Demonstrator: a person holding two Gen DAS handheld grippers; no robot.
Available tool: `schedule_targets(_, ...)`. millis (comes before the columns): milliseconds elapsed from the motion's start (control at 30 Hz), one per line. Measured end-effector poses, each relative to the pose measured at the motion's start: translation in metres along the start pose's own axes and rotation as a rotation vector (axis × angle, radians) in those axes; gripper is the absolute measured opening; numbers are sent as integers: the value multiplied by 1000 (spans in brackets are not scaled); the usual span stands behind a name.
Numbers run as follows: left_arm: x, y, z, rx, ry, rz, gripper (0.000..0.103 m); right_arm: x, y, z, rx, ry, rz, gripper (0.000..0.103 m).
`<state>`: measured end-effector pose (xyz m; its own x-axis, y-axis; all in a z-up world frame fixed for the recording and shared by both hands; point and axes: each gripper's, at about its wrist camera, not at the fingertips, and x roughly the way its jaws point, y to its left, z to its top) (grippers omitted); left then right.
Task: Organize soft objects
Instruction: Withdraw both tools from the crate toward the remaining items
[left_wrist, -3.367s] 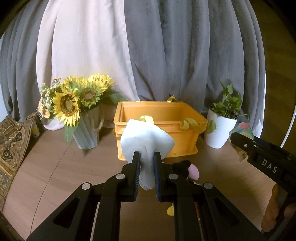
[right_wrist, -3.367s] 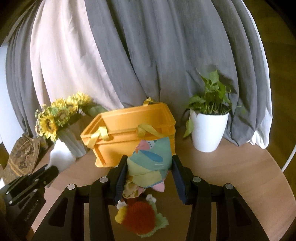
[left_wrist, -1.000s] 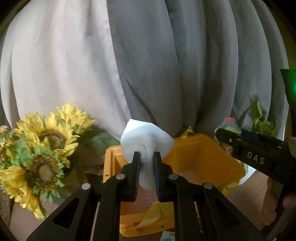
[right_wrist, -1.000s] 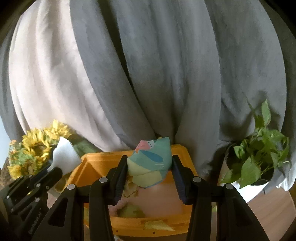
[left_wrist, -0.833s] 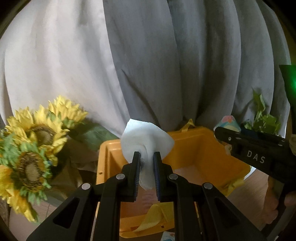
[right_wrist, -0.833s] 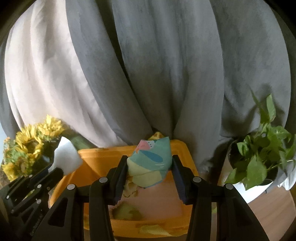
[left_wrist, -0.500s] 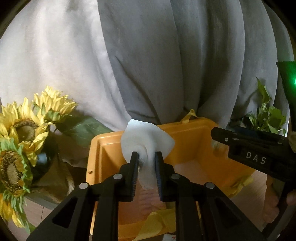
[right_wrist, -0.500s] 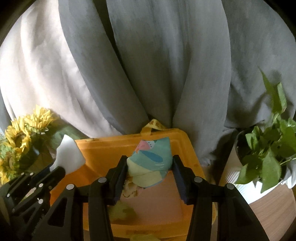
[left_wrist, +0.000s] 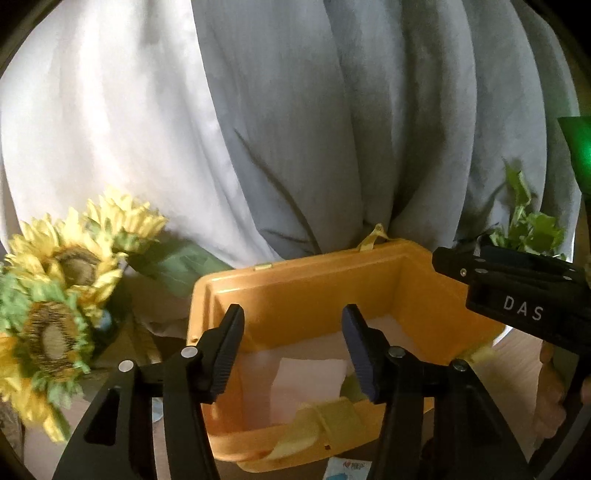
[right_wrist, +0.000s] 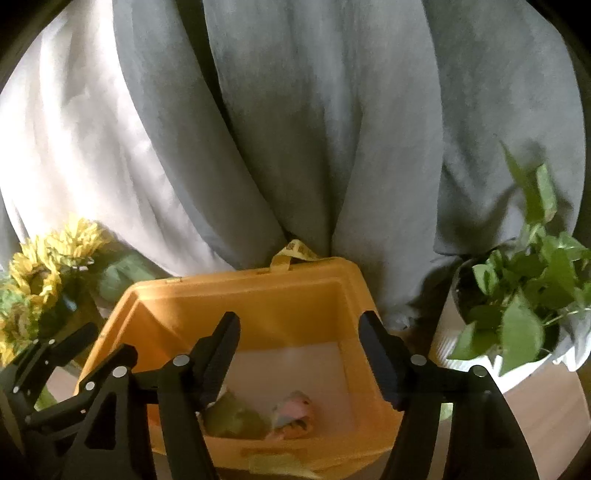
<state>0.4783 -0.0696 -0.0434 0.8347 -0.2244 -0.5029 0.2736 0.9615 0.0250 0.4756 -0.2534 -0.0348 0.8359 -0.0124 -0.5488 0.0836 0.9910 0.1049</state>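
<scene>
Both tools have just been opening, released and empty: left tool (left_wrist: 291, 347) and right tool (right_wrist: 299, 354) above the orange bin (right_wrist: 258, 295), soft items inside

Both grippers hung side by side over the yellow box (left_wrist: 314, 291), tipped down toward it. The left gripper (left_wrist: 292, 345) had just been opening, with nothing between its jaws. The right gripper (right_wrist: 300, 356) had just been opening too, and was empty.
</scene>
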Motion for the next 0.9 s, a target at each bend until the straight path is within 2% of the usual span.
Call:
schedule_targets(200, -35, 3, 5, 3, -52, 3, 55, -38, 7, 3, 0, -57, -2, 69)
schedule_targets(467, -82, 2, 4, 7, -112, -8, 57, -98, 16, -2, -20, -149, -47, 73)
schedule_targets(900, -145, -8, -17, 40, -167, -35, 61, -163, 22, -37, 13, -164, -102, 74)
